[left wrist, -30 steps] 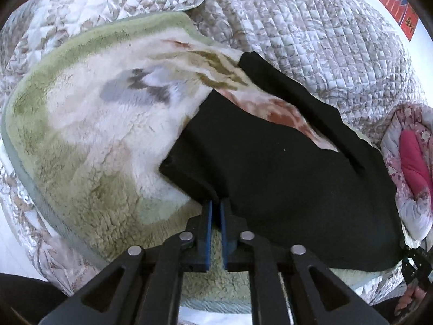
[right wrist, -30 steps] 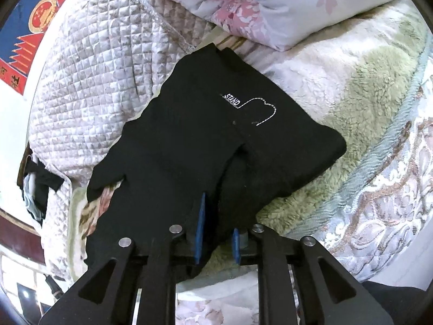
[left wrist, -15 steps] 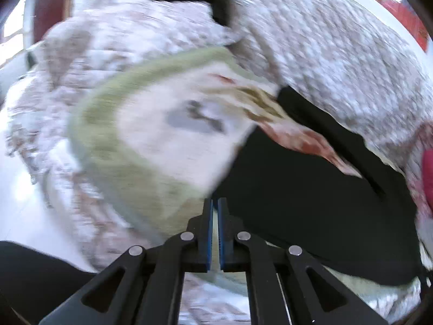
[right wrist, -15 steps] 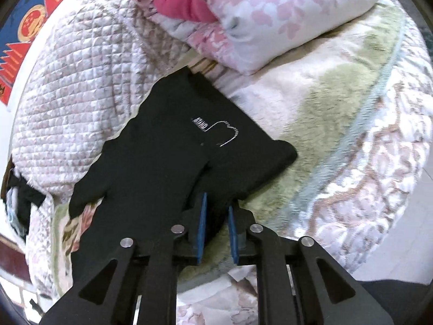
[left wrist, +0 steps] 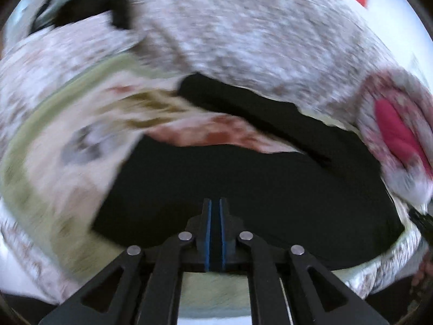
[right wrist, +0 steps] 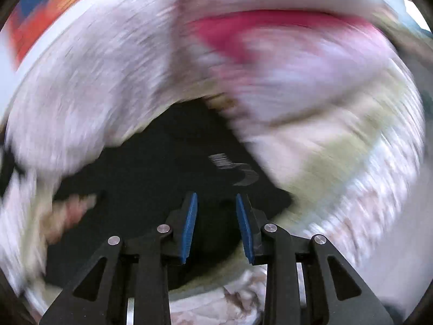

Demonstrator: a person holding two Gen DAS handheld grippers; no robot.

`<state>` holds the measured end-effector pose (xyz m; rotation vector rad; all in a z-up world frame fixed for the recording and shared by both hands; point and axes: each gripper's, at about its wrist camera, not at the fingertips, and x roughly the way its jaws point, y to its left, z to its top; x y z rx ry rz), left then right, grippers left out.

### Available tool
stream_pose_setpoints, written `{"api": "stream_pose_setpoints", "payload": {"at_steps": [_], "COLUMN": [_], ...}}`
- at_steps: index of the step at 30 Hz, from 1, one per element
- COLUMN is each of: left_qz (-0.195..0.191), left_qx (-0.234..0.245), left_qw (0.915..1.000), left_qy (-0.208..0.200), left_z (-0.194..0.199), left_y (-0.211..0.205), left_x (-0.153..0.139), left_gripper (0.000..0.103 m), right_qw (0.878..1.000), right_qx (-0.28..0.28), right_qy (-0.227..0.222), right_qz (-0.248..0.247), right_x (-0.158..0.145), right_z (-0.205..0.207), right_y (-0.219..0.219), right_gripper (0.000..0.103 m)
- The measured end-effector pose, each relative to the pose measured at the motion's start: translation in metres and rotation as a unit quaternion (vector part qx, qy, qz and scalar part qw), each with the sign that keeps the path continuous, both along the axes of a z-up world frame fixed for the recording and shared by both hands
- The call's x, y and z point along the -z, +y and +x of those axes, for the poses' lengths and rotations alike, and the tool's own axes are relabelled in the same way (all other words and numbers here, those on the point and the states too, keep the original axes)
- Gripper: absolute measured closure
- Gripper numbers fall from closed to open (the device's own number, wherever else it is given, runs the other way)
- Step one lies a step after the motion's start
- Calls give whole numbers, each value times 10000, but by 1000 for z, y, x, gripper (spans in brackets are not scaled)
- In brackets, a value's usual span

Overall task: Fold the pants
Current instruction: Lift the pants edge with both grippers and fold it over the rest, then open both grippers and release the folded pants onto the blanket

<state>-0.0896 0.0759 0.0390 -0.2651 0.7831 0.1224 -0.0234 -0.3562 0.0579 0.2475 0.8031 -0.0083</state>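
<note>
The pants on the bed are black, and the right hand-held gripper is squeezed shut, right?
Not quite. The pants are black, but the right hand-held gripper is open; the right wrist view shows a wide gap between its blue pads.

You see bright, even daylight in both views, but heavy motion blur smears the bedding, worst in the right wrist view; fisheye edges curve darkly.

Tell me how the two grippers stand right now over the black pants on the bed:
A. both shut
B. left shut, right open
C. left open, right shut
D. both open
B: the left gripper shows its blue pads nearly together, while the right gripper has a wide gap above the black fabric pants.
</note>
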Motion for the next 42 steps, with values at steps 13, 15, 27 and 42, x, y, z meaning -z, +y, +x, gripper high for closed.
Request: {"api": "stream_pose_setpoints", "payload": {"at_steps": [13,15,27,42], "left_qz": [324,323,554,824], "left_qx": [248,230,-792,-512], "left_qw": [9964,9967,9921,9933], "left_qy": [745,712,800,634], "left_z": [44,55,64,85], "left_y": [-7,1,61,29], "left_x": [24,23,41,30], "left_gripper": [74,73,69,67], "right_qw": [9955,9931,9909,9943], "right_qx": [-679,-977,-860,-796], "right_qy": [409,404,591,440], "right_qz": [-515,-516,-851,-555], "right_x": [16,15,28,25], "right_z": [49,61,97,113], "right_y": [30,45,44,39], "right_gripper": [71,66,61,58]}}
